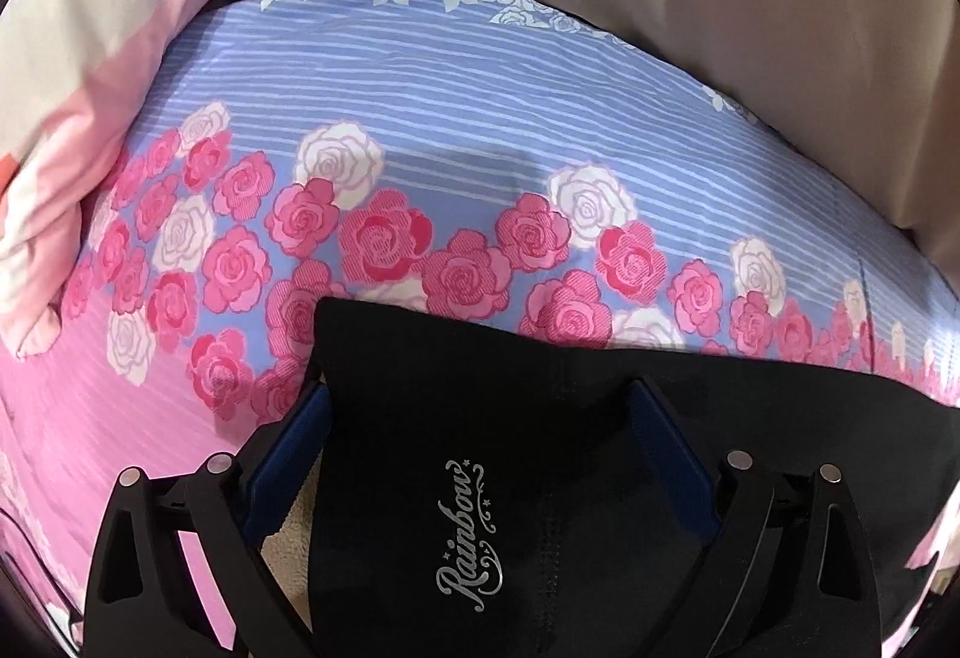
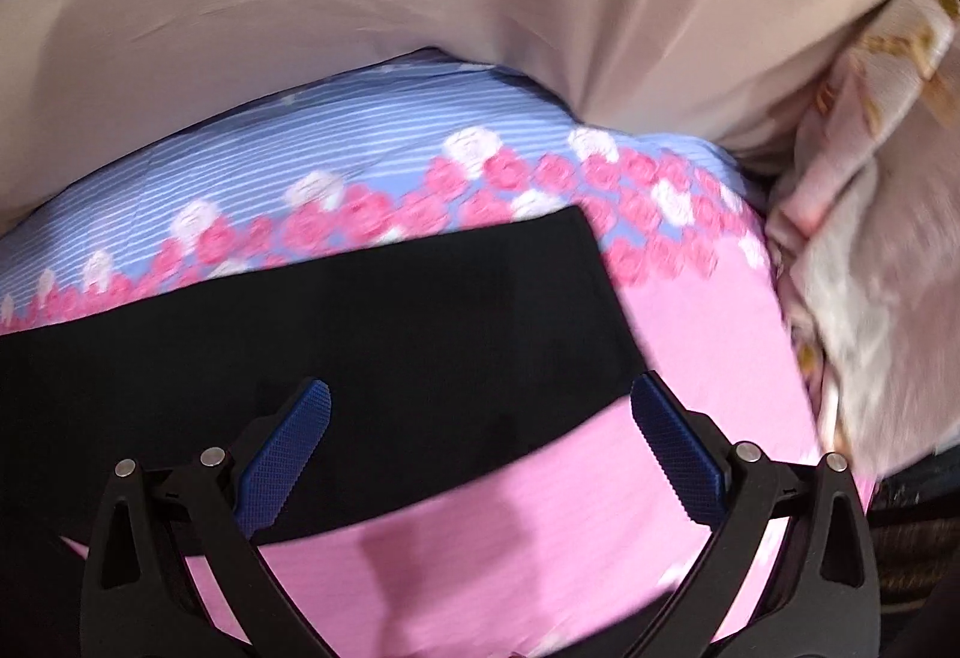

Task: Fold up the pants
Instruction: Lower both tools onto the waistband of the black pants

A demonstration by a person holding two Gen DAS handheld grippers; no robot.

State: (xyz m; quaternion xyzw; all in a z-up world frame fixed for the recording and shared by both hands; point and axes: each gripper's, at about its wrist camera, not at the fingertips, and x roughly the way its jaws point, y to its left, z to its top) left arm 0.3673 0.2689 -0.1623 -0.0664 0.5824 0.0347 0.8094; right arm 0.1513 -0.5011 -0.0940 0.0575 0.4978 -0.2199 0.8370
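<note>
Lying across the rose-print bedsheet (image 1: 420,76), the black pants (image 1: 540,418) sit between the spread left gripper (image 1: 480,400) and right gripper (image 2: 480,400); closing shallow would probably pinch one layer

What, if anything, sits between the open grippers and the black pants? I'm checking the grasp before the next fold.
Nothing visible does. The black pants lie directly between the left gripper's fingers, and the right gripper hangs over their edge. Only the floral bedsheet surrounds them.
</note>
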